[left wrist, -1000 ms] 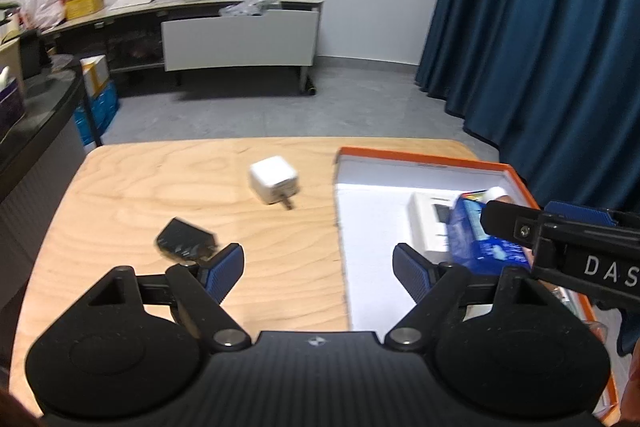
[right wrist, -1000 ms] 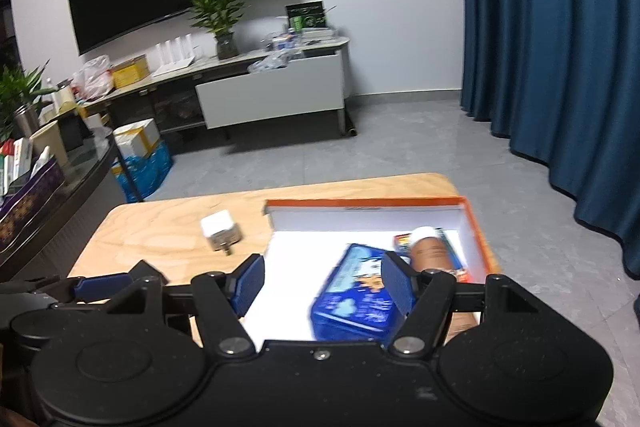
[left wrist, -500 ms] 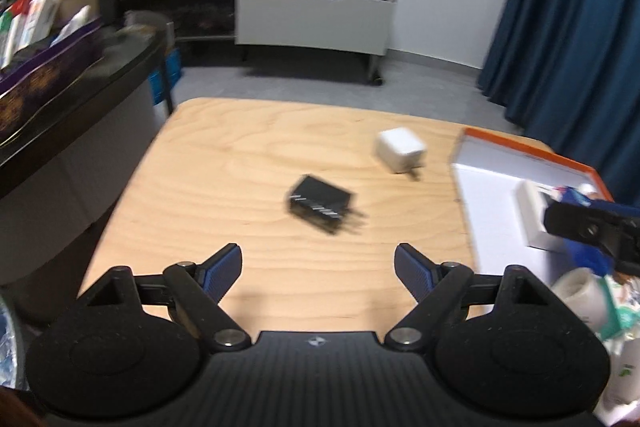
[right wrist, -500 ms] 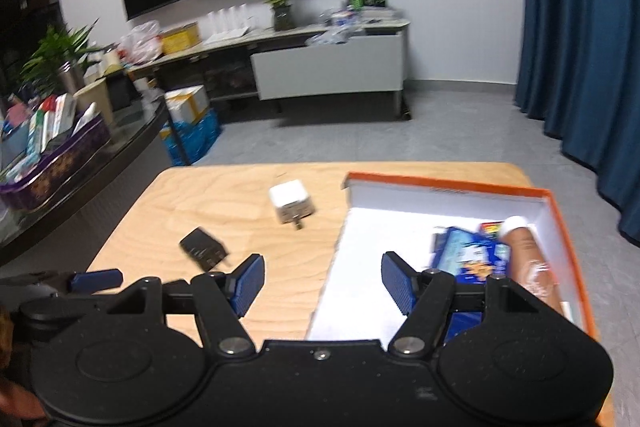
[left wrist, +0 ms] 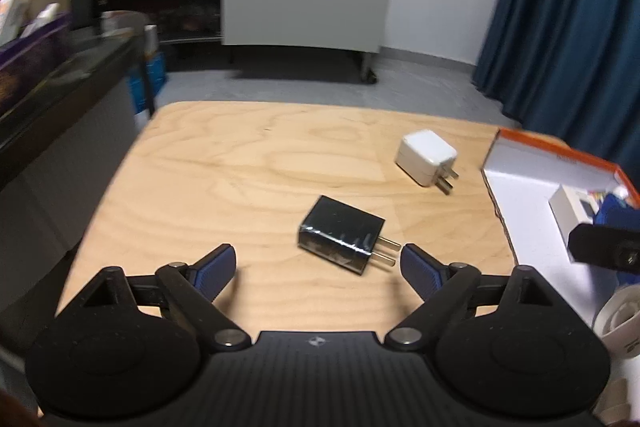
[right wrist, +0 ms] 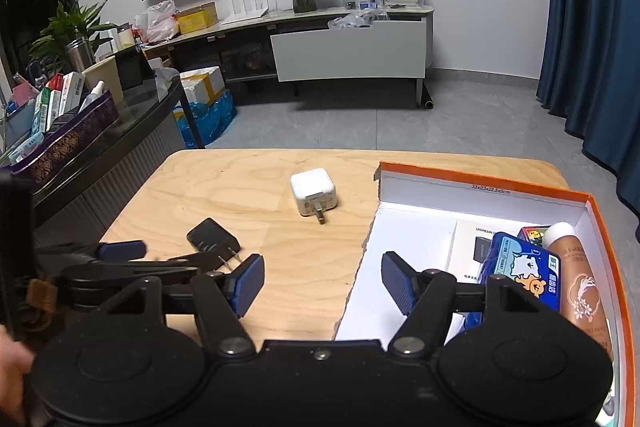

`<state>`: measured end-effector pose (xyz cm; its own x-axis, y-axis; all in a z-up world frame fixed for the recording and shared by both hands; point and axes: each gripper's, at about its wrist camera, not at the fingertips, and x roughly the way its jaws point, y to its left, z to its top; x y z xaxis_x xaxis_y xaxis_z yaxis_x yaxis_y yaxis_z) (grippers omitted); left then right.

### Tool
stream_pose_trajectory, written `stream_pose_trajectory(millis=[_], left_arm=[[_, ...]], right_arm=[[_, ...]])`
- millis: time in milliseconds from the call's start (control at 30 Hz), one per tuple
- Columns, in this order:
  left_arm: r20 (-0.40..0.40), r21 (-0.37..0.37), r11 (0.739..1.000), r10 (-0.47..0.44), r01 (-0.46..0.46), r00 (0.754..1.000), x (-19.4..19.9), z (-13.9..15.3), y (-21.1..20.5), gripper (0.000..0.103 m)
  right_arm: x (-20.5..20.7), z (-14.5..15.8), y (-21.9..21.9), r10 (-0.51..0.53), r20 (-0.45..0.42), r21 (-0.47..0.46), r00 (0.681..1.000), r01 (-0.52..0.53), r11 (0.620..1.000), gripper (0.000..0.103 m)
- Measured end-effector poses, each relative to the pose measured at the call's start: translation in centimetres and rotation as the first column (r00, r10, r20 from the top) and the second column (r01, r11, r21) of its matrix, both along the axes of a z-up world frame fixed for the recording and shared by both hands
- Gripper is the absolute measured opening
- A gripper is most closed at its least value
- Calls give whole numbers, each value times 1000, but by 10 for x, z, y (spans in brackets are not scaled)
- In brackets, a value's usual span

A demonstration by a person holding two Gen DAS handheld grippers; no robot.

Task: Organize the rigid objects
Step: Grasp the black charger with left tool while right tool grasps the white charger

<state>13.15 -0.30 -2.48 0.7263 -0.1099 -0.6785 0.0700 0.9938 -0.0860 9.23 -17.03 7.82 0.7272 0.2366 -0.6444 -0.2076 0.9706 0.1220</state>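
Note:
A black plug charger (left wrist: 340,234) lies on the wooden table (left wrist: 240,167), prongs pointing right; it also shows in the right wrist view (right wrist: 213,239). A white plug charger (left wrist: 426,157) lies farther right, also seen in the right wrist view (right wrist: 314,191). My left gripper (left wrist: 318,267) is open and empty, just short of the black charger. My right gripper (right wrist: 322,285) is open and empty, over the left edge of the orange-rimmed box (right wrist: 460,187). The box holds a blue packet (right wrist: 520,273), a brown tube (right wrist: 580,283) and a white carton (right wrist: 470,239).
The orange box also shows at the right in the left wrist view (left wrist: 560,155). A white cup-like object (left wrist: 618,319) sits at that view's lower right. A dark counter (right wrist: 100,131) with boxes stands left of the table. Blue curtains (right wrist: 592,47) hang to the right.
My left gripper has swung left from the box toward the black charger, which now lies just ahead of its fingers. My right gripper has drawn back from the blue packet.

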Motion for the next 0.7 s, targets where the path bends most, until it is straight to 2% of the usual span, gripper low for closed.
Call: stream_pose_trajectory(millis=[100, 200, 267, 300, 367, 400, 433, 700], left_arm=[[18, 26, 997, -73, 72, 997, 6, -7, -3, 98], [44, 90, 988, -127, 123, 991, 9, -14, -7, 98], [48, 106, 984, -152, 146, 987, 13, -18, -6, 95], [60, 102, 982, -165, 158, 985, 15, -18, -5, 92], [77, 103, 977, -194, 186, 978, 14, -16, -4, 79], [84, 102, 975, -207, 198, 975, 13, -15, -5, 66], [90, 103, 972, -218, 209, 972, 11, -14, -6, 62], [88, 67, 982, -184, 178, 979, 3, -13, 3, 61]], right_arm=[[6, -2, -1, 0, -4, 7, 1000, 0, 1000, 78], [13, -4, -1, 1, -8, 8, 1000, 0, 1000, 78], [19, -6, 1, 4, -11, 7, 1000, -4, 1000, 78], [22, -6, 2, 8, -13, 7, 1000, -7, 1000, 78], [29, -9, 5, 18, -19, 7, 1000, -18, 1000, 78], [32, -10, 7, 24, -18, 7, 1000, -24, 1000, 78], [36, -11, 9, 33, -17, 6, 999, -33, 999, 78], [80, -22, 31, 172, -58, -5, 983, -173, 985, 78]])
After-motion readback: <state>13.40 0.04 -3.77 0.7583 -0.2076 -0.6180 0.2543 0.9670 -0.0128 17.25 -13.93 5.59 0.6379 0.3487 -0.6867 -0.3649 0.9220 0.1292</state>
